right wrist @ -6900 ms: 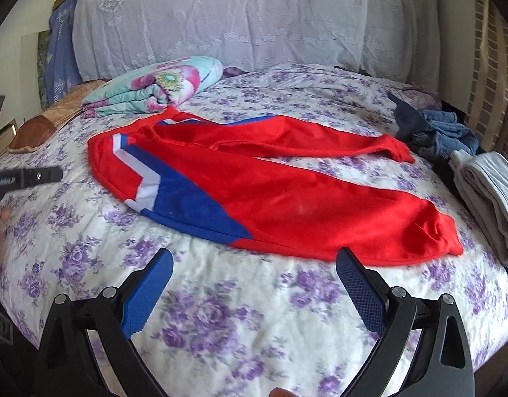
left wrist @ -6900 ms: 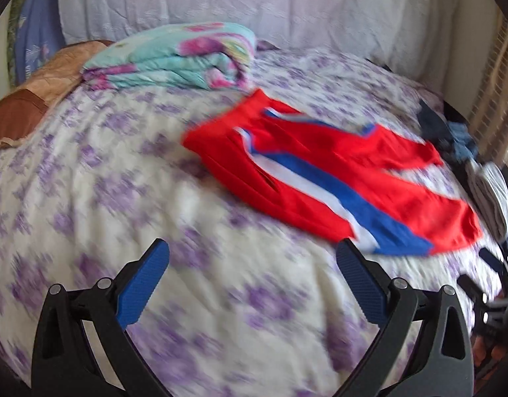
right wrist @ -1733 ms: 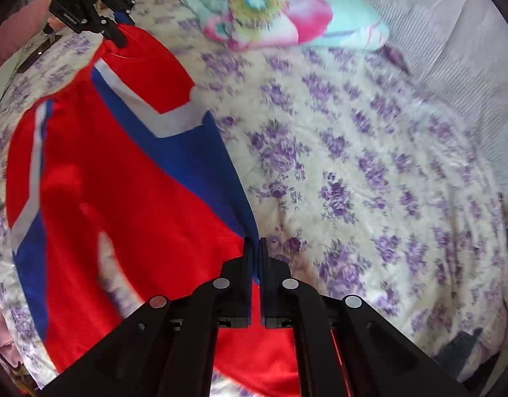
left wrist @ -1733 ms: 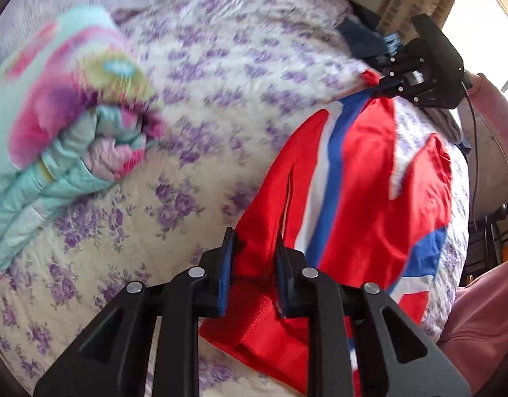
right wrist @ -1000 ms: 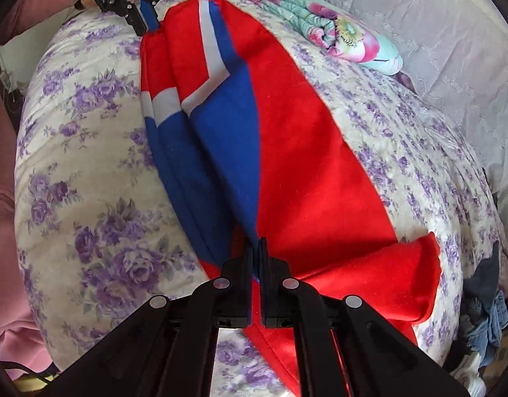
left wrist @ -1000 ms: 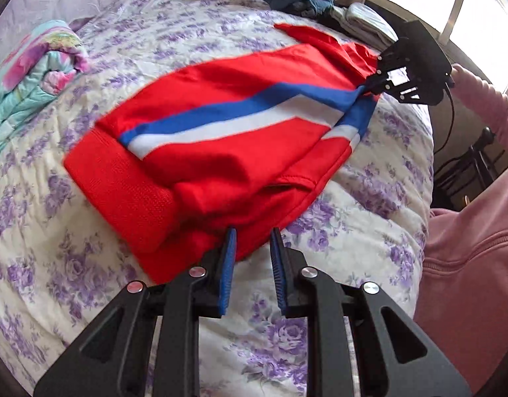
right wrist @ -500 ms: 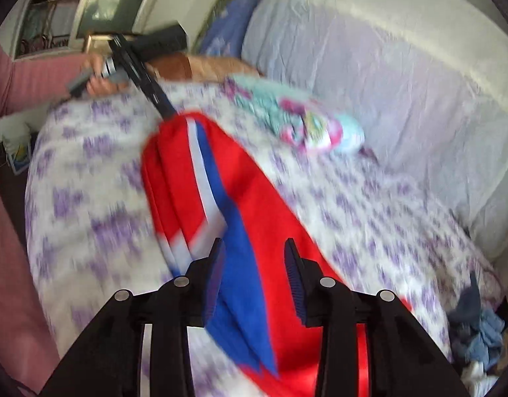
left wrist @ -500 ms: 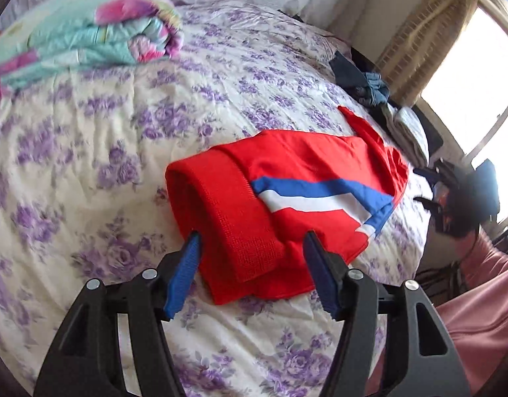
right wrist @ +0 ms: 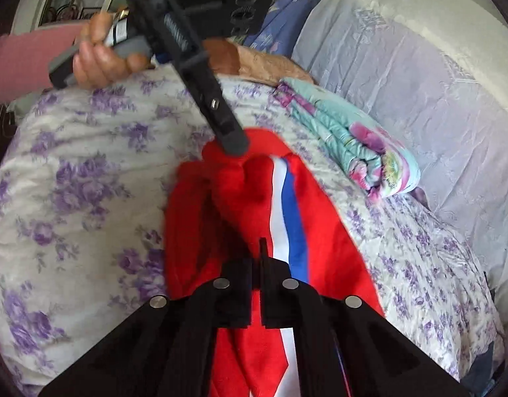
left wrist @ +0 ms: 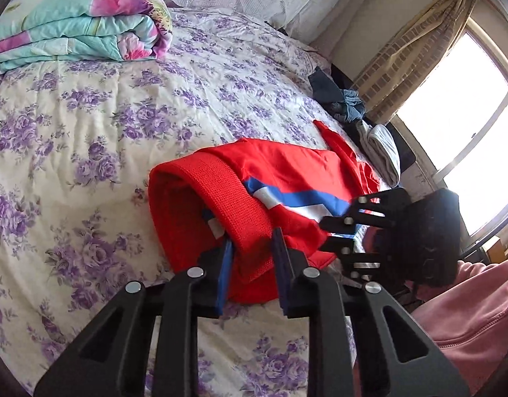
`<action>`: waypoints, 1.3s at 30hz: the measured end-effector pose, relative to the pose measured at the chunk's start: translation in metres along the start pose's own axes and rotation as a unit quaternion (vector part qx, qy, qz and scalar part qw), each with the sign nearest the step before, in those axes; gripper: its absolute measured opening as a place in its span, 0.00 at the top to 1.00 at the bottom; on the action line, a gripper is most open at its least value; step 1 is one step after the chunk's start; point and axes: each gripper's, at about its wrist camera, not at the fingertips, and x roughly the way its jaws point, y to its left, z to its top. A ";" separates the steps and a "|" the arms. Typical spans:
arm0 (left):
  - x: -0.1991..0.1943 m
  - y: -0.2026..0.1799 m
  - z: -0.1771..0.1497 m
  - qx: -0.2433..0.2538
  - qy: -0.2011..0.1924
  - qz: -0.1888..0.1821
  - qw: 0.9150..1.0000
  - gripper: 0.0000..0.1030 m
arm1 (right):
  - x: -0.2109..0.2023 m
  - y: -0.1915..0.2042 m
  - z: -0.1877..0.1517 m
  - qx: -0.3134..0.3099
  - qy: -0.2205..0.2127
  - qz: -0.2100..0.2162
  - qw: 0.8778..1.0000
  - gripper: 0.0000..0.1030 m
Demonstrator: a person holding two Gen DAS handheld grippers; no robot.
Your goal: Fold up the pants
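Note:
Red pants (left wrist: 287, 182) with a blue and white side stripe lie folded on the flowered bed. My left gripper (left wrist: 252, 248) is shut on their ribbed waistband (left wrist: 240, 211) at the near edge. My right gripper (right wrist: 256, 258) is shut on the pants (right wrist: 247, 205) at the other end; it shows in the left wrist view (left wrist: 349, 231) at the stripe. The left gripper (right wrist: 232, 142) shows in the right wrist view, tips in the red cloth.
A folded turquoise floral quilt (left wrist: 78, 23) lies at the head of the bed (left wrist: 88, 106). Dark and blue clothes (left wrist: 336, 99) and a grey folded garment (left wrist: 382, 152) sit at the far bed edge by the window. A pink sleeve (left wrist: 468, 314) is at right.
Both grippers were open half a second ago. The left has closed on the waistband and the right has closed on the other end of the pants, nearer the left.

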 end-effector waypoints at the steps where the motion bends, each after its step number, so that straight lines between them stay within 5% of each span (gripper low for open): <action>1: -0.003 -0.001 -0.001 0.000 -0.005 -0.004 1.000 0.79 | -0.013 0.006 0.006 -0.013 -0.018 -0.019 1.000 0.97; 6: -0.021 -0.013 -0.013 0.024 -0.040 0.016 0.999 0.79 | -0.022 0.032 0.006 -0.045 -0.017 -0.033 0.998 0.96; 9: -0.005 -0.003 -0.027 0.006 -0.015 0.052 0.999 0.79 | 0.007 0.047 -0.010 -0.031 0.032 0.003 0.999 0.93; 11: 0.004 0.004 -0.036 -0.007 0.004 0.078 0.997 0.79 | 0.008 0.058 -0.012 -0.054 0.033 -0.021 0.998 0.91; 13: -0.005 0.003 -0.037 -0.016 -0.003 0.081 0.997 0.79 | -0.001 0.059 -0.009 -0.060 0.029 -0.051 0.996 0.64; 14: -0.011 -0.001 -0.036 -0.012 -0.011 0.090 0.996 0.81 | -0.008 0.055 -0.009 -0.047 0.021 -0.070 0.996 0.32; 15: -0.018 -0.008 -0.034 -0.001 -0.023 0.103 0.994 0.81 | -0.019 0.046 -0.011 -0.021 0.009 -0.081 0.996 0.16; 17: -0.029 -0.037 -0.030 0.041 -0.046 0.130 0.990 0.77 | -0.042 0.024 -0.018 0.065 -0.008 -0.062 0.996 0.16; 19: -0.030 -0.072 -0.023 0.086 -0.066 0.150 0.983 0.45 | -0.065 -0.007 -0.036 0.185 -0.015 -0.048 0.981 0.16; 20: -0.027 -0.087 -0.020 0.104 -0.078 0.158 0.979 0.16 | -0.075 -0.019 -0.046 0.231 -0.016 -0.051 0.971 0.16; 21: -0.021 -0.102 -0.016 0.121 -0.091 0.166 0.974 0.05 | -0.084 -0.030 -0.058 0.275 -0.016 -0.057 0.960 0.16; 26: 0.052 -0.160 0.010 0.203 -0.066 0.131 0.968 0.05 | -0.136 -0.077 -0.113 0.419 0.009 -0.172 0.892 0.05; 32: 0.170 -0.125 0.010 0.109 0.088 0.138 0.981 0.05 | -0.156 -0.126 -0.142 0.419 0.061 -0.256 0.869 0.05; 38: 0.166 -0.124 -0.001 0.119 0.070 0.146 0.980 0.05 | -0.109 -0.203 -0.172 0.437 0.139 -0.257 0.851 0.06; 39: 0.166 -0.125 -0.001 0.120 0.069 0.145 0.980 0.05 | -0.094 -0.215 -0.175 0.441 0.155 -0.248 0.849 0.12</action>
